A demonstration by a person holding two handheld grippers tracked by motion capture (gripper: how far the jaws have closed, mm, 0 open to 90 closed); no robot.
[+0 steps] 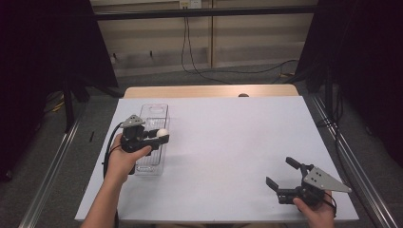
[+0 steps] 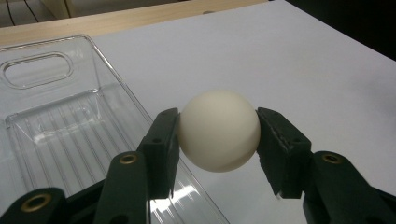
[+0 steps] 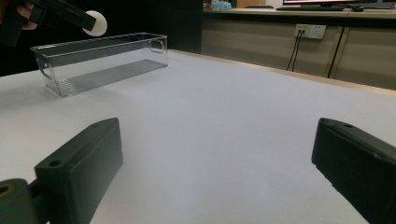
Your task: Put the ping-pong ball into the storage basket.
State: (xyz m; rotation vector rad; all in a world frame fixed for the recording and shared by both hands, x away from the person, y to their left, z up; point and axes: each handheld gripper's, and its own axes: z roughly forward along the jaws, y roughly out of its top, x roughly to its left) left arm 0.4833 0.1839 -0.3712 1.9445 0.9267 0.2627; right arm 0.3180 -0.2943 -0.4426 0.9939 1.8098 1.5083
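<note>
We saw the left gripper (image 1: 159,136) at the left side of the white table (image 1: 228,142), its two black jaws pressed against either side of a cream-white ball (image 2: 218,130) and pinching it between them. The ball hung above the right long wall of a clear plastic bin (image 1: 153,118), which lay on the table with its long sides running near to far (a handle slot was cut into its far end). From the right gripper view the ball (image 3: 95,23) stood higher than the bin's (image 3: 100,60) rim, clear of it. The right gripper (image 1: 284,172) sat at the near right of the table, well apart from the bin, its jaws spread wide with nothing between them.
</note>
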